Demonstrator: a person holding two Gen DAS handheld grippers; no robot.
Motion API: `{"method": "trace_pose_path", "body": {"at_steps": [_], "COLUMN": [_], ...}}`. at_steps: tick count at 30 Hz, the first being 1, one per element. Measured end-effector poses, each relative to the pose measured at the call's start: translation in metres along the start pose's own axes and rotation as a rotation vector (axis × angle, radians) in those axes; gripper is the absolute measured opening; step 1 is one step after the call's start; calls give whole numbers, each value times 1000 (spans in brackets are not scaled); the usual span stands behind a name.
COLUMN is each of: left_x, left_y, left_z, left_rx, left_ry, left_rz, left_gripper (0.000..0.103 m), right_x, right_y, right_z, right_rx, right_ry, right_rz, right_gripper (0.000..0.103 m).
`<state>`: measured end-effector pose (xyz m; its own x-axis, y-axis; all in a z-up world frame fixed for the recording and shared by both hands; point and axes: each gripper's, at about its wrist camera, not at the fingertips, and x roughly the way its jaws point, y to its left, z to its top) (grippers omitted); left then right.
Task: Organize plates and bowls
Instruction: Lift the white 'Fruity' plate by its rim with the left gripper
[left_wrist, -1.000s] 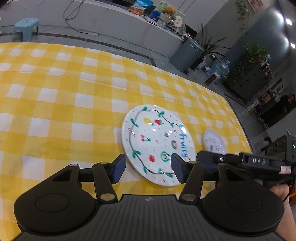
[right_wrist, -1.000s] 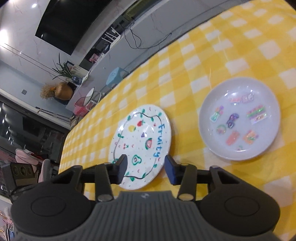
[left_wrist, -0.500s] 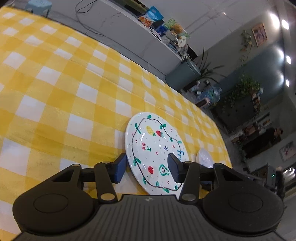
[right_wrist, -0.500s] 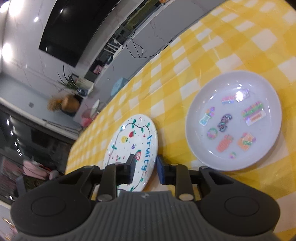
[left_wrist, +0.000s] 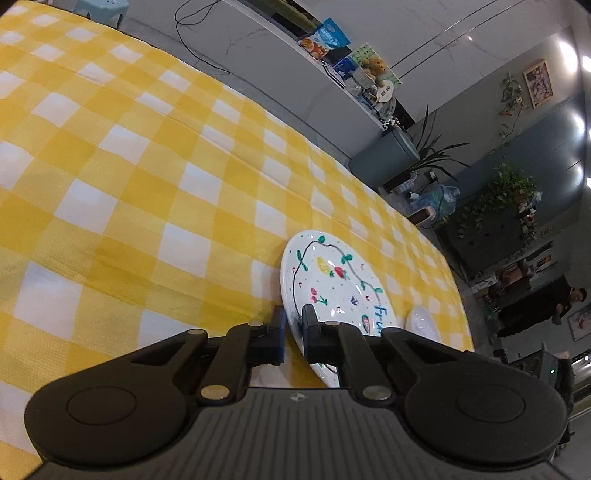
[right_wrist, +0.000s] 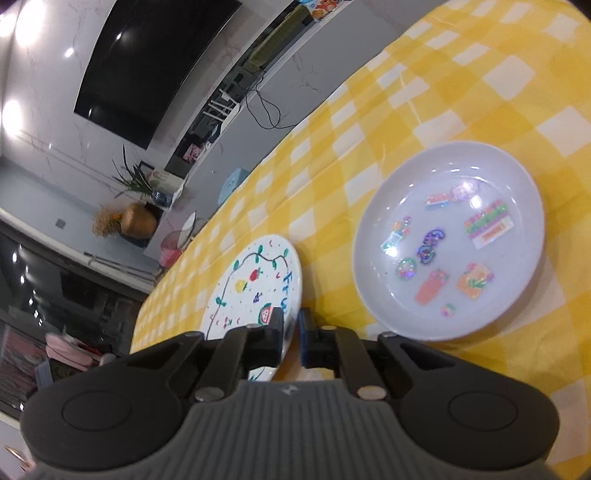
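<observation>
A white plate painted with fruit and the word "Fruity" (left_wrist: 334, 291) lies on the yellow checked tablecloth (left_wrist: 147, 192). My left gripper (left_wrist: 293, 328) is shut on its near rim. My right gripper (right_wrist: 291, 332) is shut on the opposite rim of the same plate (right_wrist: 255, 284). A second white plate with shiny stickers (right_wrist: 448, 240) lies to the right in the right wrist view; only a sliver of it (left_wrist: 421, 321) shows in the left wrist view.
The tablecloth (right_wrist: 443, 92) covers the table out to its far edges. Beyond stand a counter with snack bags (left_wrist: 343, 55), a teal bin (left_wrist: 388, 158), potted plants and a blue stool (right_wrist: 232, 184).
Both grippers have closed from wide open onto opposite rims of the fruit plate, and both have tilted and dropped lower towards the table.
</observation>
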<state>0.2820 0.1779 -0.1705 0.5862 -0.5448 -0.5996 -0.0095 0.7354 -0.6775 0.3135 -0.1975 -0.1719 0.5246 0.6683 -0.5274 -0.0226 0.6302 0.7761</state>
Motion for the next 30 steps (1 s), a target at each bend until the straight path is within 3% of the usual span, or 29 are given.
{"method": "trace_pose_path", "body": {"at_steps": [5,9,14,24,30], "left_x": [-5,-9,-15,-26,-25], "left_y": [-9,-11,-32,-71,-98], "left_z": [2,5,7,-4,-21], "left_rx": [57,38,107,208,316], "left_ry": [24,38,60,103,206], "left_rz": [-19,-58,-63,-151,-178], "left_gripper": [12,12,12,12,13], "right_x": [-12,-26,-48,-110,-157], "right_y": [5,15,34,57,53], "right_z": [2,4,1,-23,-51], "right_rx": [-11,-19,-24,-14,27], "right_ry": [-28,-39,-44,-90,-106], "right_rz": [17,24,-28,-130,-153], "right_gripper": [6,6,5,6,6]}}
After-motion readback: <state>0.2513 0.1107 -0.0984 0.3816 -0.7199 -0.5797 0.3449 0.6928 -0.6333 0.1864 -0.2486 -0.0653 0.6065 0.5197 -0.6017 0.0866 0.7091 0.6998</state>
